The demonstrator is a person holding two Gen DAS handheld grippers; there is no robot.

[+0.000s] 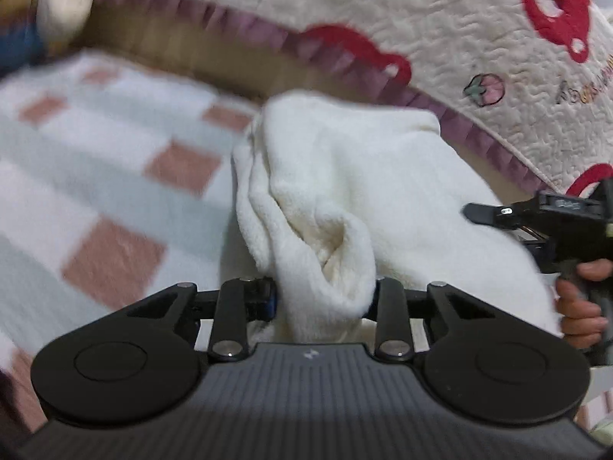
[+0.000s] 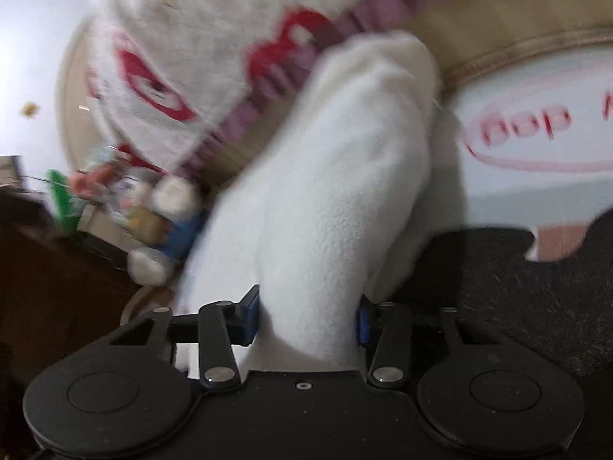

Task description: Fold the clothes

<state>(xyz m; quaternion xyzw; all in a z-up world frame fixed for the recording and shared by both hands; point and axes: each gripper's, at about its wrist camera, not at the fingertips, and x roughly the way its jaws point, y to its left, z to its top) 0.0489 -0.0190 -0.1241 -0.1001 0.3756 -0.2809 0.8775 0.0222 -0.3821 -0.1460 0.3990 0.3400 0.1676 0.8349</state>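
Note:
A white fleecy garment (image 1: 345, 191) hangs bunched between both grippers, lifted off the surface. My left gripper (image 1: 323, 295) is shut on a fold of it, cloth filling the gap between the blue pads. In the right wrist view the same white garment (image 2: 337, 191) fills the middle, and my right gripper (image 2: 308, 320) is shut on a thick bunch of it. The right gripper (image 1: 544, 222) also shows at the right edge of the left wrist view, held in a hand.
A checked pink, white and pale green blanket (image 1: 95, 176) lies to the left. A cream quilt with red prints and a purple frill (image 1: 440, 30) lies behind. A plush toy (image 2: 164, 222) and clutter sit at the left. A dark cloth (image 2: 536, 287) lies at the right.

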